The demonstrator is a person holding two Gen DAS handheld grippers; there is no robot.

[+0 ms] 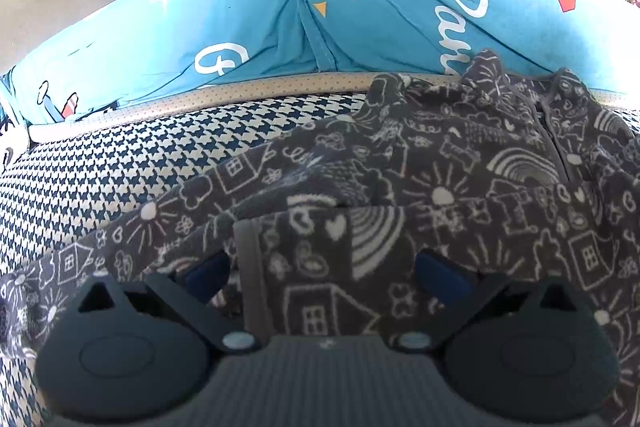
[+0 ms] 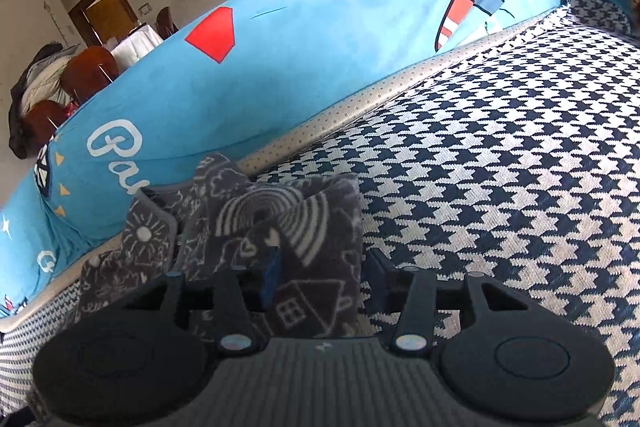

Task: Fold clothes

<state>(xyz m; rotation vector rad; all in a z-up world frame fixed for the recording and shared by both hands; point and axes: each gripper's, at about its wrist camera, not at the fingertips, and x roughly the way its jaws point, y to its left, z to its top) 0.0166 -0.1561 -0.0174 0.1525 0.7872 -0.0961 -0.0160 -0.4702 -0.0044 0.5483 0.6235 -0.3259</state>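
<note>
Both grippers (image 1: pixel 322 277) (image 2: pixel 320 279) stand open around grey doodle-print fleece (image 1: pixel 440 167), pads apart. Behind, a blue cushion (image 2: pixel 320 39) reads "Pa…".

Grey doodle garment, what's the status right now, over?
Left tool open, fabric between its fingers. Right tool open, cloth between. Grey doodle garment partly folded on houndstooth cover. Nothing in the way.

Left gripper (image 1: pixel 320 279) and right gripper (image 2: pixel 324 279) apparently parted.

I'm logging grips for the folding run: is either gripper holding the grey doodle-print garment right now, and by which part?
Neither grips it. A folded part of the grey garment lies between the right gripper jaws, its bound hem between the left gripper jaws; both stand open.
</note>
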